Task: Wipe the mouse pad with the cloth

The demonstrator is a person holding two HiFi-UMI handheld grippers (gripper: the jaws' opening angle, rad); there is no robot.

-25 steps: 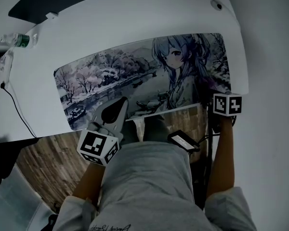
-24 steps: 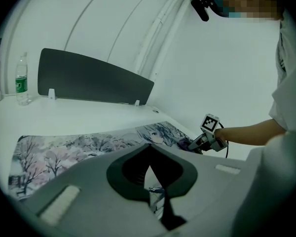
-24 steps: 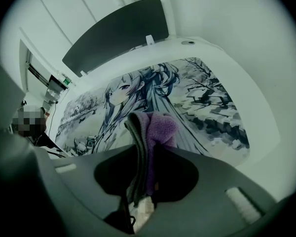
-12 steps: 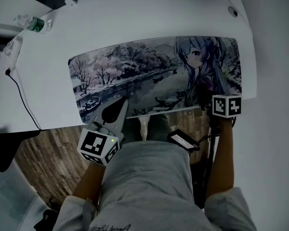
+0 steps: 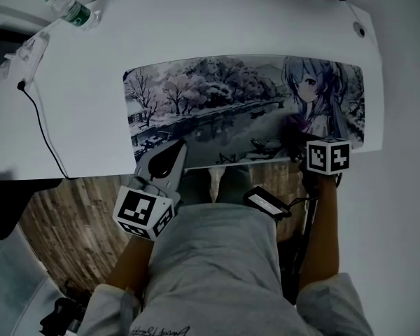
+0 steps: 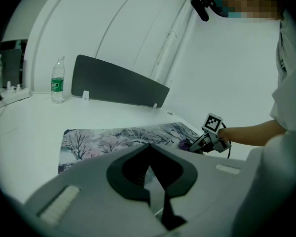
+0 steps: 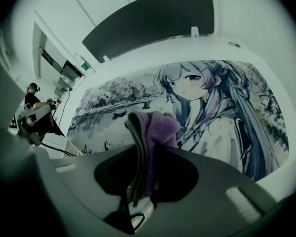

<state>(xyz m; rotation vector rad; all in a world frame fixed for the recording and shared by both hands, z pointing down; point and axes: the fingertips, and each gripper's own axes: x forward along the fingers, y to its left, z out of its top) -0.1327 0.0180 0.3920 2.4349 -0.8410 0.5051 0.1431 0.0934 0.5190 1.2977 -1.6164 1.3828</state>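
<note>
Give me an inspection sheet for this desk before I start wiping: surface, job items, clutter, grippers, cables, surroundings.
Surface: white desk, curved edge.
Job's things: mouse pad lies flat, printed scene up; purple cloth is bunched in the right gripper over the pad's right end.
Clutter: water bottle upright at the far left corner.
Grippers: left gripper shut, nothing between its jaws, at the pad's near edge; right gripper shut on the cloth.
Cables: black cable crosses the desk's left side.
Surroundings: dark panel along the desk's back; wood-look floor below.
</note>
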